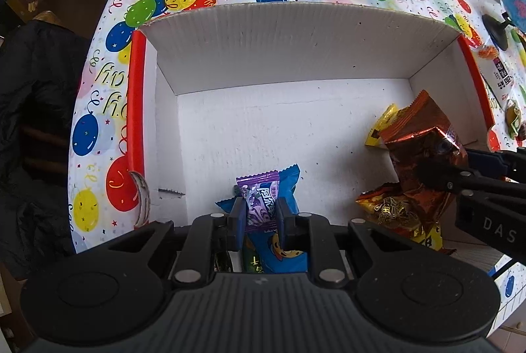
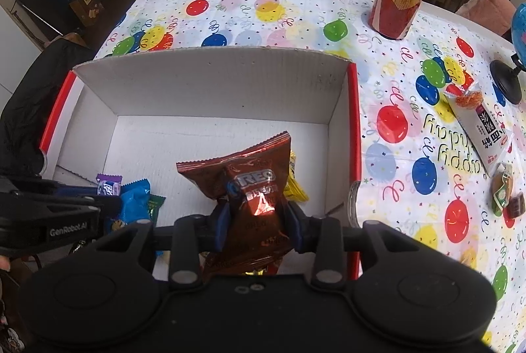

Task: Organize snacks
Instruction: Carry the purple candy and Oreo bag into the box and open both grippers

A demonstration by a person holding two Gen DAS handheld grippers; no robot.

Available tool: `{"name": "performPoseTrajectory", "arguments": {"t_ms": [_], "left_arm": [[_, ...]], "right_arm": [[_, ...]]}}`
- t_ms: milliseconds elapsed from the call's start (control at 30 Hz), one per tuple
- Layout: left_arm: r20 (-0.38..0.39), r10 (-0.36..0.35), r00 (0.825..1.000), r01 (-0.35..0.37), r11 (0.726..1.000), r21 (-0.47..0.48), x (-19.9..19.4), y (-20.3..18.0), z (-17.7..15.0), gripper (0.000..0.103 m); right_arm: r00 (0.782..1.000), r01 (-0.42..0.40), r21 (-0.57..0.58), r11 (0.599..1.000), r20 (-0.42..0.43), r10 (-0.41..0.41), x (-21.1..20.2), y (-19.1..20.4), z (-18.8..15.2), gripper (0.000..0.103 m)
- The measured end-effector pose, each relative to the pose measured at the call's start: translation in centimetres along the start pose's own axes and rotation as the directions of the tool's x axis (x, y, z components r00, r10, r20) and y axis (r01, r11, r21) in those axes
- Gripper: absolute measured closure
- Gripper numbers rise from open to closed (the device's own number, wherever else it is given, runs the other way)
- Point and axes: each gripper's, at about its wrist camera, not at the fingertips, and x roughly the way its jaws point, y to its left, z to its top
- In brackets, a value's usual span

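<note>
Your left gripper [image 1: 260, 215] hangs over the cardboard box [image 1: 279, 40], clenched on a purple candy [image 1: 261, 200]. Your right gripper [image 2: 258, 221] grasps the Oreo packet [image 2: 250, 185] above the box floor.

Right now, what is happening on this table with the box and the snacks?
A person is putting snacks into a white cardboard box with two hand-held grippers. The left gripper is shut on a purple candy packet, held over a blue snack pack in the box. The right gripper is shut on a brown Oreo bag, also over the box. A white snack packet and some small wrapped sweets lie outside on the balloon tablecloth.
</note>
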Motion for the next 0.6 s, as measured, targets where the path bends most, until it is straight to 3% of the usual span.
{"name": "performPoseTrajectory", "arguments": {"t_ms": [167, 300, 367, 433, 600], "left_arm": [[-0.003, 0.007, 1.0, -0.007, 1.0, 0.001, -0.1, -0.3, -0.2, 0.083], [0.0, 0.008, 1.0, -0.008, 1.0, 0.003, -0.4, -0.3, -0.5, 0.073], [0.003, 0.006, 1.0, -0.006, 1.0, 0.003, -0.7, -0.4, -0.7, 0.065], [0.016, 0.005, 1.0, -0.005, 1.0, 0.001, -1.1, -0.4, -0.9, 0.05], [0.035, 0.007, 0.999, -0.007, 1.0, -0.004, -2.4, -0.7, -1.3, 0.048]], "right_arm": [[1.0, 0.003, 0.006, 1.0, 0.0, -0.003, -0.1, 0.0, -0.1, 0.064], [1.0, 0.006, -0.003, 1.0, 0.013, -0.006, -0.7, 0.2, -0.3, 0.056], [1.0, 0.003, -0.005, 1.0, 0.019, -0.002, -1.1, 0.2, -0.5, 0.053], [1.0, 0.0, -0.007, 1.0, 0.025, 0.0, -1.5, 0.2, -0.7, 0.05], [0.999, -0.011, -0.009, 1.0, 0.044, 0.012, -2.8, 0.2, -1.3, 0.044]]}}
